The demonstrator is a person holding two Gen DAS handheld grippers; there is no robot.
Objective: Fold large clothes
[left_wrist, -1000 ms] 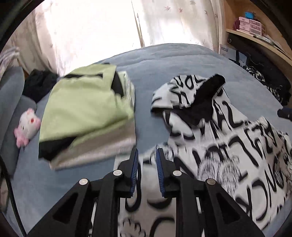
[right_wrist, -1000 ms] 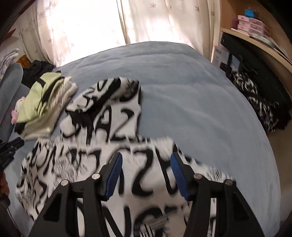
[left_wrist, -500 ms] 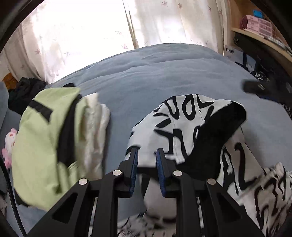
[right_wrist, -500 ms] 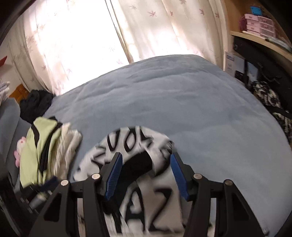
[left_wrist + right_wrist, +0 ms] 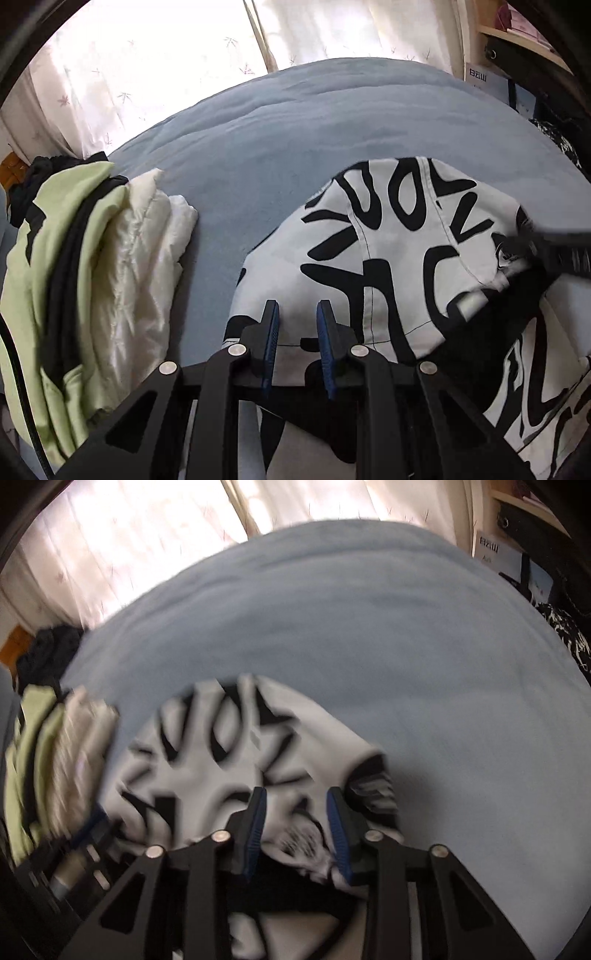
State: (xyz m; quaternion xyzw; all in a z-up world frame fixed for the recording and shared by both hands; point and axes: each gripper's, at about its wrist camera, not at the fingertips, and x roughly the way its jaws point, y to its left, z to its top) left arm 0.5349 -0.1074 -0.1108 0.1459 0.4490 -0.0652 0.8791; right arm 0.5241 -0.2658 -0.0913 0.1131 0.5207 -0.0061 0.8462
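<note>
A white hooded garment with black lettering [image 5: 399, 236] lies on the blue bed; its hood faces both cameras, also in the right wrist view [image 5: 229, 753]. My left gripper [image 5: 297, 321] sits at the hood's left base with its jaws slightly apart around the white cloth. My right gripper [image 5: 297, 806] is at the hood's right edge, jaws narrowly apart with cloth between them; this view is blurred. The right gripper's dark body shows at the right of the left wrist view [image 5: 546, 251].
A folded pile of green, black and cream clothes [image 5: 85, 280] lies left of the hood, also in the right wrist view [image 5: 55, 760]. The blue bed [image 5: 295, 140] stretches toward curtains. Shelves and dark items stand at the right.
Both grippers have moved up the garment from its body to the hood. The right gripper's jaws have narrowed around the hood's edge. The left jaws look about the same width.
</note>
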